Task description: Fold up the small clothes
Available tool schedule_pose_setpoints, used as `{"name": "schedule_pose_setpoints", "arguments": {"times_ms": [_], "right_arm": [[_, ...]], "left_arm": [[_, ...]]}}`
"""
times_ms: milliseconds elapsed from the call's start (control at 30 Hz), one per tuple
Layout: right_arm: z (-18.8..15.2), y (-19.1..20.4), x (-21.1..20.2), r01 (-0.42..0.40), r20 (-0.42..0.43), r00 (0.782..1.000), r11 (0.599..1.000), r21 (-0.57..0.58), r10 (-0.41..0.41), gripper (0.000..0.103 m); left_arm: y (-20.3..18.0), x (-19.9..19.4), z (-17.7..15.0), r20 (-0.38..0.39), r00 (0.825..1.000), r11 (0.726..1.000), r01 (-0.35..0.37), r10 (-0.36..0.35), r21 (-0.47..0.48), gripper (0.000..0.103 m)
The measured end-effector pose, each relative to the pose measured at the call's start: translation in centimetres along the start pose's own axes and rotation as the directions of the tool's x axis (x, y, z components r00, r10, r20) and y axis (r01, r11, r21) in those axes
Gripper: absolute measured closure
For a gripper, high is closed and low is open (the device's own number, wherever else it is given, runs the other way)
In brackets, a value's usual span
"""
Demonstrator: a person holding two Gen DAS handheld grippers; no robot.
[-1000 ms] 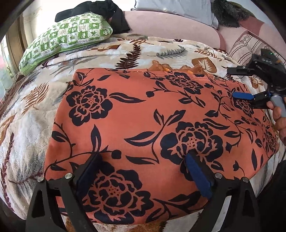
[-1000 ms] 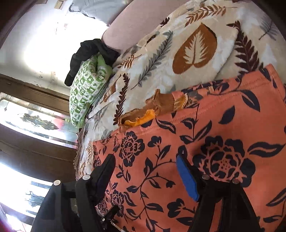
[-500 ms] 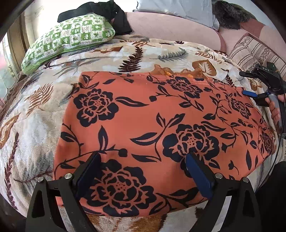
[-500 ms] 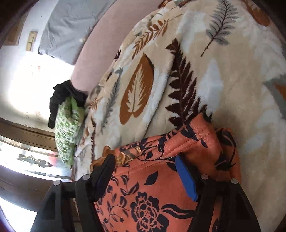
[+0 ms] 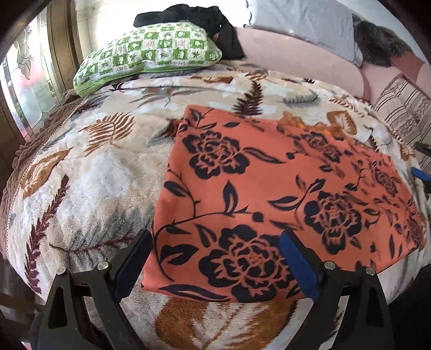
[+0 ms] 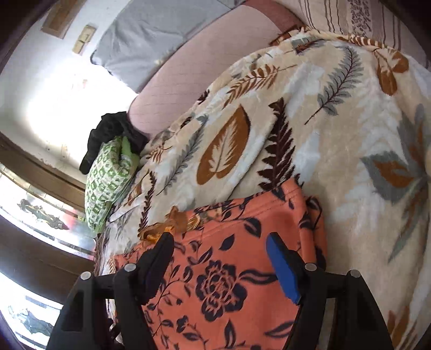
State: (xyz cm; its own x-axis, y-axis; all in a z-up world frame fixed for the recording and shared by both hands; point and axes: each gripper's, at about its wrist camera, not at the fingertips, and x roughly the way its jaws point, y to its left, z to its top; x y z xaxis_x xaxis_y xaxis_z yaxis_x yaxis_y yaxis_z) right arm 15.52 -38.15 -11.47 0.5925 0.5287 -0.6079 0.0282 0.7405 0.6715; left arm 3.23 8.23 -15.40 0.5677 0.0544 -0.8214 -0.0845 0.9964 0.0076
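A bed under a cream leaf-print fleece blanket (image 5: pixel 89 172) carries the flat orange black-flowered cloth (image 5: pixel 269 188); a green checked pillow (image 5: pixel 150 56) lies behind. Both grippers gape empty over it — left gripper (image 5: pixel 212 258), right gripper (image 6: pixel 221 255) — the cloth's near edge cut off.

Green pillow (image 5: pixel 150 51) lies on leaf-print blanket (image 5: pixel 89 172).

Bare blanket (image 5: pixel 89 183) left; green pillow (image 5: pixel 150 56) far

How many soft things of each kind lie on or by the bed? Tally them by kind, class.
Garments: 2 (orange floral, black)
Pillows: 3 (green, grey, striped)
Blankets: 1 (leaf print)
Total: 6
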Motion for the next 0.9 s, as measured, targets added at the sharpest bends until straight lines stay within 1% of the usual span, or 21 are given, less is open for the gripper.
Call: {"name": "schedule_pose_setpoints", "arguments": {"times_ms": [67, 100, 167, 233, 267, 300, 333, 400, 433, 467, 500, 533, 567, 600, 633, 700, 733, 767, 800, 833, 900], "right_arm": [[-2.5, 1.5, -1.6, -0.021, 0.001, 1.000, 0.999, -0.039, 0.021, 0.029], [-3.9, 2.1, -2.2, -0.021, 0.000, 1.000, 0.998, -0.051, 0.021, 0.029], [-6.9, 2.3, -3.0, -0.034, -0.015, 0.999, 0.999, -0.038, 0.034, 0.029], [-9.6, 2.2, -3.4, -0.031, -0.027, 0.999, 0.999, -0.029, 0.030, 0.029], [-10.7, 2.0, -3.5, -0.033, -0.027, 0.999, 0.999, -0.021, 0.032, 0.029], [-11.6, 1.8, -3.6, -0.036, -0.030, 0.999, 0.999, -0.013, 0.036, 0.029], [-12.2, 1.4, -3.7, -0.030, -0.030, 0.999, 1.000, -0.003, 0.030, 0.029], [-12.5, 0.5, -3.7, -0.025, -0.021, 0.999, 0.999, 0.029, 0.026, 0.029], [-12.5, -0.2, -3.5, -0.030, -0.020, 0.999, 0.999, 0.043, 0.031, 0.029], [-12.4, -1.1, -3.2, 0.008, -0.027, 1.000, 0.998, 0.063, -0.007, 0.029], [-12.3, -2.1, -2.9, 0.071, -0.037, 0.997, 0.992, 0.107, -0.068, 0.029], [-12.3, -3.0, -3.1, 0.060, -0.035, 0.998, 0.987, 0.150, -0.055, 0.029], [-12.3, -3.5, -3.6, 0.017, -0.018, 1.000, 0.984, 0.178, -0.014, 0.029], [-12.3, -3.4, -4.3, 0.003, 0.003, 1.000, 0.983, 0.182, -0.003, 0.029], [-12.3, -3.2, -5.1, -0.005, 0.023, 1.000, 0.987, 0.164, 0.001, 0.029], [-12.2, -3.3, -5.6, -0.008, 0.034, 0.999, 0.990, 0.141, 0.004, 0.029], [-12.2, -4.0, -5.4, 0.011, 0.022, 1.000, 0.988, 0.155, -0.015, 0.029], [-12.2, -5.0, -5.0, 0.035, 0.004, 0.999, 0.983, 0.181, -0.036, 0.029], [-12.3, -5.9, -4.8, 0.035, -0.007, 0.999, 0.976, 0.216, -0.035, 0.029], [-12.4, -6.3, -5.1, 0.009, 0.006, 1.000, 0.972, 0.237, -0.011, 0.029], [-12.1, -5.3, -6.0, 0.003, 0.033, 0.999, 0.979, 0.202, -0.010, 0.028]], "left_arm": [[0.5, 1.2, -0.5, -0.051, 0.998, 0.999, -0.033, 0.033, -0.006, 0.008], [0.9, 1.3, -0.6, -0.067, 0.998, 0.999, -0.024, 0.022, -0.030, 0.008], [1.6, -0.1, -0.5, -0.035, 0.999, 0.997, 0.006, -0.009, -0.080, 0.008], [1.8, -1.7, -0.4, 0.024, 1.000, 0.997, 0.018, -0.016, -0.069, 0.008], [1.7, -2.1, -0.5, 0.041, 0.999, 0.998, 0.009, -0.007, -0.054, 0.008], [1.7, -2.1, -0.7, 0.036, 0.999, 0.999, -0.008, 0.009, -0.042, 0.008], [1.8, -1.6, -0.9, 0.008, 1.000, 0.999, -0.025, 0.026, -0.034, 0.008], [2.2, 0.3, -1.3, -0.072, 0.995, 0.997, -0.066, 0.063, -0.036, 0.008], [2.4, 1.0, -1.3, -0.106, 0.992, 0.997, -0.067, 0.062, -0.046, 0.008], [2.9, 0.7, -1.4, -0.106, 0.994, 0.996, -0.049, 0.041, -0.076, 0.008], [3.2, -0.1, -1.3, -0.087, 0.996, 0.994, -0.044, 0.036, -0.100, 0.008], [3.4, -1.1, -1.2, -0.054, 0.998, 0.993, -0.042, 0.036, -0.106, 0.008], [3.3, -2.0, -1.3, -0.018, 0.999, 0.994, -0.046, 0.044, -0.097, 0.008], [3.2, -2.4, -1.4, 0.005, 0.998, 0.995, -0.058, 0.059, -0.083, 0.008], [3.2, -2.4, -1.5, 0.007, 0.997, 0.995, -0.075, 0.076, -0.068, 0.008], [3.3, -0.7, -1.9, -0.072, 0.991, 0.993, -0.113, 0.110, -0.045, 0.008], [3.6, 0.1, -2.0, -0.108, 0.988, 0.992, -0.114, 0.108, -0.048, 0.008], [4.0, 0.2, -2.0, -0.103, 0.990, 0.992, -0.103, 0.096, -0.068, 0.008], [4.2, -0.6, -1.8, -0.078, 0.993, 0.991, -0.098, 0.091, -0.086, 0.008], [4.2, -1.5, -1.5, -0.042, 0.995, 0.991, -0.092, 0.089, -0.094, 0.008], [3.5, -3.5, -0.7, 0.030, 0.996, 0.993, -0.083, 0.085, -0.078, 0.008]]}}
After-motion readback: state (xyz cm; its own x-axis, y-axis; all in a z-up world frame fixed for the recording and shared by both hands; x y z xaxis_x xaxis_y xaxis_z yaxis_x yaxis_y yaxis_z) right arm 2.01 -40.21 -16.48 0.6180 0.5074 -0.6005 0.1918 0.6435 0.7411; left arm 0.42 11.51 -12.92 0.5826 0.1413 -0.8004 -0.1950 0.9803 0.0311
